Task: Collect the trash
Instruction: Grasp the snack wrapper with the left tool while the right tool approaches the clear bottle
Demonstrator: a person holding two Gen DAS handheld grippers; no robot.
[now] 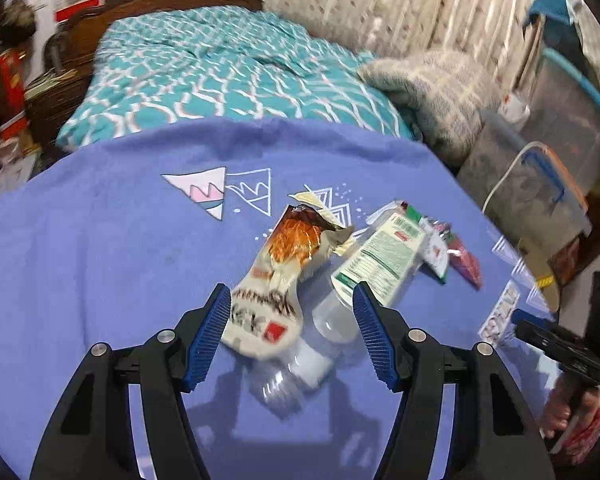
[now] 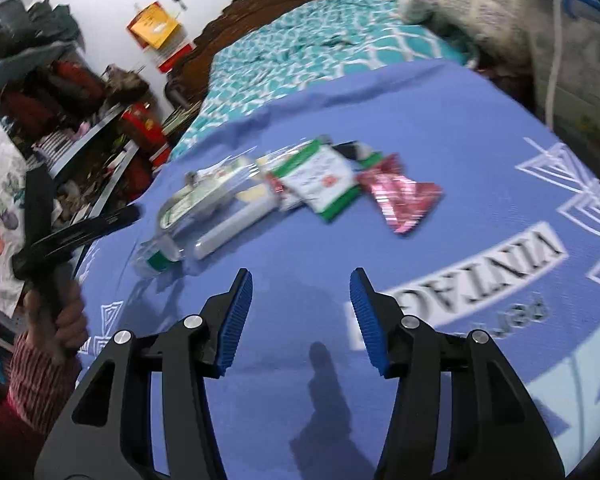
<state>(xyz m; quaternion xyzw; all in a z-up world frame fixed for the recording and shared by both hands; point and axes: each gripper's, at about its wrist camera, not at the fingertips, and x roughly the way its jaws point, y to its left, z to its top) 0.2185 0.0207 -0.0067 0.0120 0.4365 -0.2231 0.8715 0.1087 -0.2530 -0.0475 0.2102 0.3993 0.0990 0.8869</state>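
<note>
— Light's bright and even, from overhead; gripper shadows fall dark on the purple cloth [image 1: 100, 260].
— Blurry, though. The wrappers [image 2: 396, 200] smear, the bed [image 1: 220, 68] is soft, and the edges bend into black corners.

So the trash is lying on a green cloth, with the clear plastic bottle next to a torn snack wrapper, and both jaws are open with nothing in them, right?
One thing is off: the cloth is blue-purple, not green, as both wrist views show. The rest holds: the clear plastic bottle lies beside the torn snack wrapper, and the left gripper and right gripper stand open and empty.
</note>
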